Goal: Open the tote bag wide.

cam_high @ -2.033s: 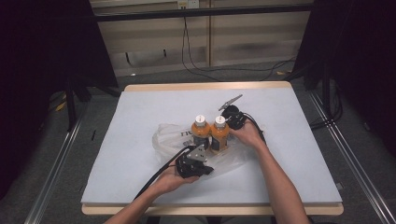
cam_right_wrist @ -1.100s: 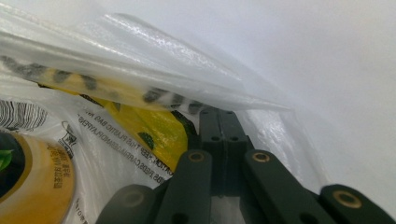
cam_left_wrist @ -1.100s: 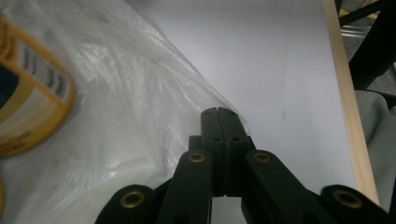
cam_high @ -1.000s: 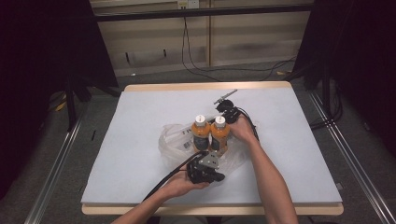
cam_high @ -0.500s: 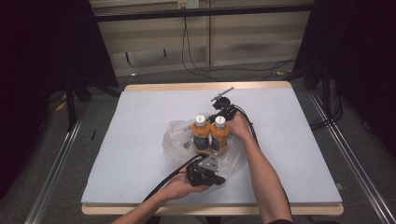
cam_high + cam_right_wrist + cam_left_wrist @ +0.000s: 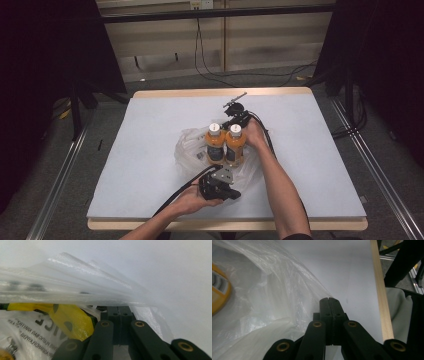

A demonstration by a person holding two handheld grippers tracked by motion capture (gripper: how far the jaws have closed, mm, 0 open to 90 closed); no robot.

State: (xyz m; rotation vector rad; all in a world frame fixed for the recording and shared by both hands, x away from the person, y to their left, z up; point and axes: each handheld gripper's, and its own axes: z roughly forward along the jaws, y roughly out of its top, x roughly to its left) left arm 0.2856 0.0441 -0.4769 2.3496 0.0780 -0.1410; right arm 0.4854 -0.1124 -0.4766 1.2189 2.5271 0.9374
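Two orange bottles (image 6: pixel 226 145) stand upright side by side, touching, near the middle of the table (image 6: pixel 150 130), inside a clear plastic bag (image 6: pixel 192 147) that lies crumpled around their bases.

Step in hand, as judged: working the bag up around the bottles by its rim.

- Left gripper (image 6: pixel 231 193): at the near side of the bag. In the left gripper view its jaws stand pressed together, with the film (image 6: pixel 274 297) running down to the tips (whether a fold is pinched between the pads cannot be told).
- Right gripper (image 6: pixel 236 119): at the far side, just behind the right bottle. In the right gripper view its jaws are closed against each other at the bag's edge (image 6: pixel 82 287); a grip on the film is likely but not certain.

Next move, as judged: raise both grippers together, level with each other, so the film clears the white caps (image 6: pixel 225 129). Keep the lift slow. A sideways pull may tip the bottles, and thin film may slip from the pads.
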